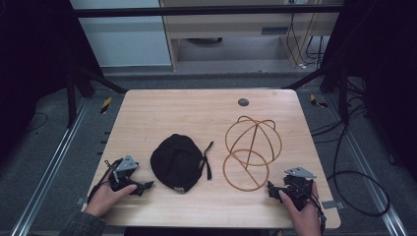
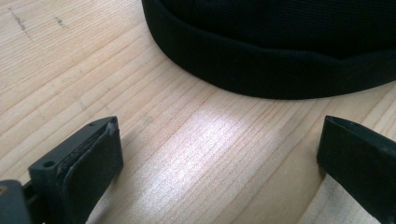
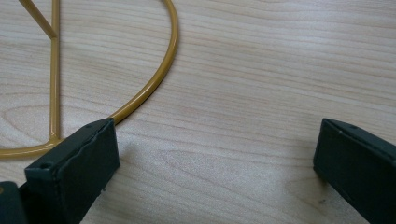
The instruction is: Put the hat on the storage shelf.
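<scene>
On the worktop: a pale wooden worktop [image 1: 162,110] carries a black cap [image 1: 177,162] near its middle and a golden wire stand [image 1: 251,150] to the cap's right, the two apart.
Black cap: crown up, a dark strap trailing off its right side; in the left gripper view its band [image 2: 261,70] is cut off by the top edge.
Wire stand: a flat base ring with a domed frame of hoops behind it; the right gripper view catches part of the ring [image 3: 154,84] and two thin rods, the rest out of frame.
Left tool [image 1: 145,186]: lying low at the front left, held by a hand [image 1: 105,196], jaws wide apart with bare wood between them, aimed at the cap and short of it.
Right tool [image 1: 271,189]: at the front right, jaws wide apart; whether its left jaw touches the ring is hard to tell.
Round grey disc [image 1: 243,102]: near the far edge; too small to identify.
</scene>
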A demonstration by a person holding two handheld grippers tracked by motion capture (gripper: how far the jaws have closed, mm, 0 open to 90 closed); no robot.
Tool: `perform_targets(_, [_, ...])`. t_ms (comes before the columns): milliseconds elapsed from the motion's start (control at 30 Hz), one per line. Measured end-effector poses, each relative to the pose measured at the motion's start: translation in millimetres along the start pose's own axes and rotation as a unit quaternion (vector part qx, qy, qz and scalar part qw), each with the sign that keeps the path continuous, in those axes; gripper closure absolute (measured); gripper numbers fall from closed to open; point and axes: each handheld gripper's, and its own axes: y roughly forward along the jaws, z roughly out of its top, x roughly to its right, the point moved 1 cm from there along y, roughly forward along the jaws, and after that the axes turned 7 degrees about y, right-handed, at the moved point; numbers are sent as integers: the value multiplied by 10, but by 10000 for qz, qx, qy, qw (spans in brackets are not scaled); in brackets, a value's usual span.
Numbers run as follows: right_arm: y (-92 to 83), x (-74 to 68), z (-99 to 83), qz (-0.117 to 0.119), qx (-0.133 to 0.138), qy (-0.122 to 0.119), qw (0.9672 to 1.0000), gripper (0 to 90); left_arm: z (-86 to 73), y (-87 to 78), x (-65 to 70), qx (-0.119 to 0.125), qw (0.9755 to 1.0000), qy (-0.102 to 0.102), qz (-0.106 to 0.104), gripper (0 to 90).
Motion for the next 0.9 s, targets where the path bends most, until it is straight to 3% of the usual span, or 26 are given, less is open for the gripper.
perform_targets(167, [0,1,0,4,-2,-1,10000,4,22,-18,0,-161,9999,6,-17,2])
perform_targets(267, [0,1,0,2,-2,-1,10000,4,19,-66,3,-152,9998,-150,-65,32])
perform_targets(567, [4,-11,2,-52,6,56,10000,4,102,-241,160,173,9996,198,-115,37])
perform_targets(833, [4,-13,1,-74,12,64,10000,4,163,-309,245,174,9994,171,-236,41])
perform_targets(900, [3,-14,1,-78,12,68,9999,4,258,-340,279,170,9992,243,-272,44])
